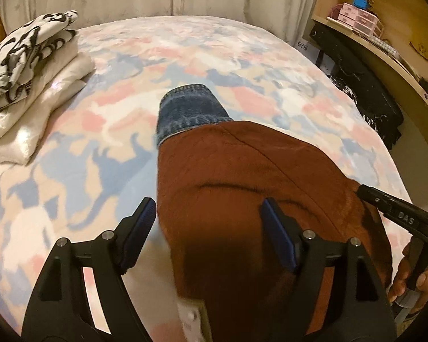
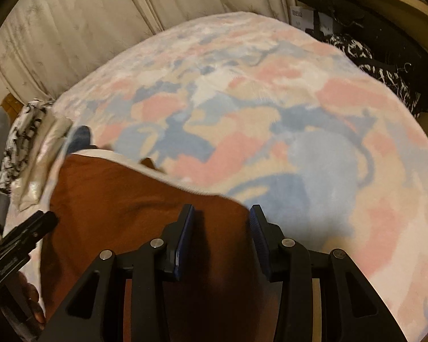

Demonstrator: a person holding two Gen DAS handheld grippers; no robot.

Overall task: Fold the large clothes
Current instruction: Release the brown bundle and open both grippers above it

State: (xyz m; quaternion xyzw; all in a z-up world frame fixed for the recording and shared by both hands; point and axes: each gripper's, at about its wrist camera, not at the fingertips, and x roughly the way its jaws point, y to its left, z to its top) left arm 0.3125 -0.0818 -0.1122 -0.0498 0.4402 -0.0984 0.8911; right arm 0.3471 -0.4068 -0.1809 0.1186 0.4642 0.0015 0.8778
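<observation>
Pastel cat-print blanket point(image 1: 100, 131) covers the bed, with a rust-brown garment point(image 1: 242, 185) lying on it over denim jeans point(image 1: 185, 111); left gripper point(image 1: 208, 222) and right gripper point(image 2: 221, 228) both spread above the brown fabric

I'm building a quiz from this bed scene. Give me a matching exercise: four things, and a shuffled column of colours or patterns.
Things:
1. garment under both grippers
2. denim piece beyond it
3. blanket covering the bed
4. top cloth on the folded pile

Colours or patterns:
A. black-and-white print
B. rust brown
C. blue
D. pastel pink, blue and cream

Pairs: 1-B, 2-C, 3-D, 4-A
</observation>
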